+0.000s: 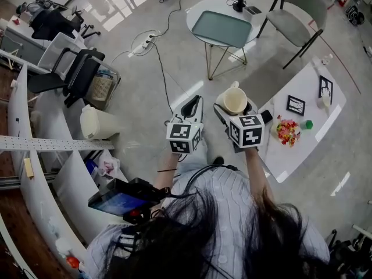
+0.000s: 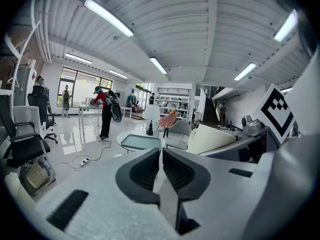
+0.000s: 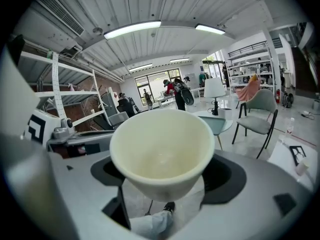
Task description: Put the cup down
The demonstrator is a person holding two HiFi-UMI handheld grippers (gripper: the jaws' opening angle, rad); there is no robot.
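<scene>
A cream cup (image 1: 234,100) with a handle is held up in the air, my right gripper (image 1: 232,106) shut on it. In the right gripper view the cup (image 3: 162,151) fills the middle, mouth toward the camera and empty, with the dark jaws at both its sides. My left gripper (image 1: 190,106) is level with it on the left, jaws shut with nothing between them; in its own view the left gripper (image 2: 161,170) shows its ribbed pads almost meeting. Both hover over the floor, left of a white table (image 1: 302,129).
The white table carries two framed cards (image 1: 295,104), a green cube (image 1: 308,124) and a heap of coloured bits (image 1: 287,130). Farther off stand a round table with a tray (image 1: 222,29), a grey chair (image 1: 299,17), office chairs (image 1: 75,71) and a floor cable (image 1: 161,63).
</scene>
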